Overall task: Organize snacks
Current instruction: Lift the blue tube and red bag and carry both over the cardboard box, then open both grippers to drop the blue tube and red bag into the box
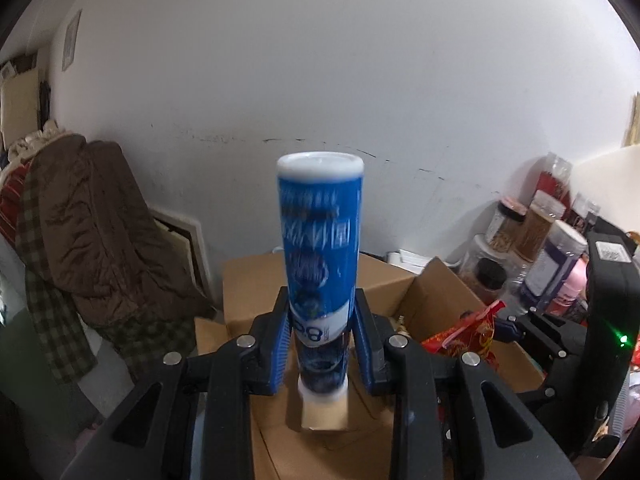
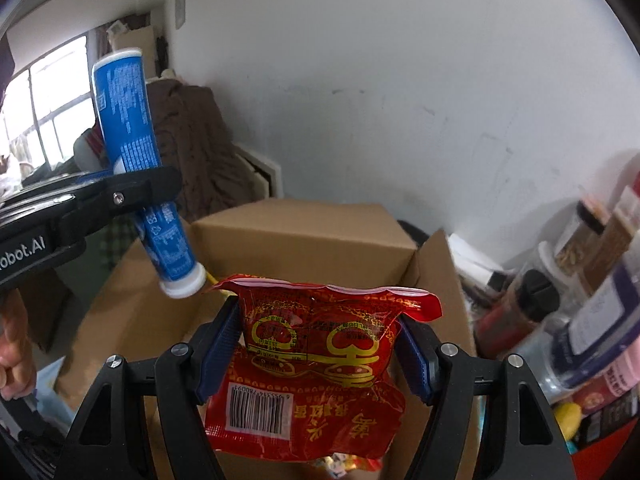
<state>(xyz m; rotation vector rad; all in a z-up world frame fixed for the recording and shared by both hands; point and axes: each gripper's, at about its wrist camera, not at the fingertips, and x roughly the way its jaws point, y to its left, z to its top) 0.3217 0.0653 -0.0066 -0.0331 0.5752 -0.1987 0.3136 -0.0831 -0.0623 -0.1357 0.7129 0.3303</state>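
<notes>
Blue cylindrical tube, white caps (image 1: 320, 264), clamped in left gripper (image 1: 322, 344), frame centre. Red foil snack packet (image 2: 316, 364) pinched by half-spread right gripper (image 2: 320, 352). Step: carry. Next: lower both into open cardboard box (image 2: 436, 280).

A glossy blue plastic tube (image 1: 320, 248) with smooth white caps. A shiny, crinkled red foil packet (image 2: 316, 368) with gold print. Matt black plastic grippers, left (image 1: 322, 336) and right (image 2: 320, 348), with ribbed blue pads and small bright metal pins. Matt brown cardboard boxes (image 2: 304, 232). Clear plastic jars (image 1: 536, 232). A brown quilted cloth coat (image 1: 108, 216). A matt white wall (image 1: 320, 60), scuffed.
</notes>
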